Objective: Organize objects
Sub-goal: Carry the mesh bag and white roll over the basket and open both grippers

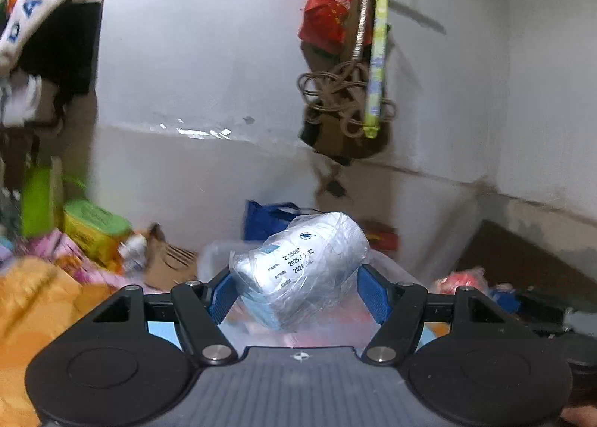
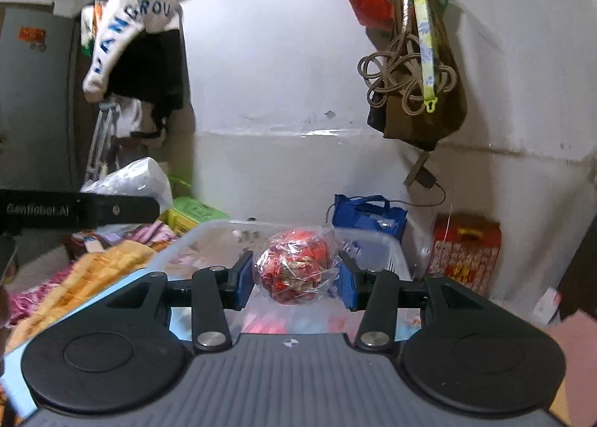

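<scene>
My left gripper point(image 1: 296, 287) is shut on a white and blue packet wrapped in clear plastic point(image 1: 302, 264), with printed dates on it, held above a clear plastic bin point(image 1: 212, 255). My right gripper point(image 2: 294, 274) is shut on a red bundle in a clear plastic bag point(image 2: 296, 270), held above the same clear plastic bin point(image 2: 373, 244). The bin's inside is mostly hidden behind the grippers. The other gripper's black body point(image 2: 78, 210) shows at the left of the right wrist view.
An orange and pink quilt point(image 2: 93, 270) lies at the left. A green and yellow box point(image 1: 93, 229), a blue bag point(image 2: 367, 214) and a red gift box point(image 2: 464, 255) stand by the white wall. Bags and coiled rope point(image 2: 406, 80) hang on the wall above.
</scene>
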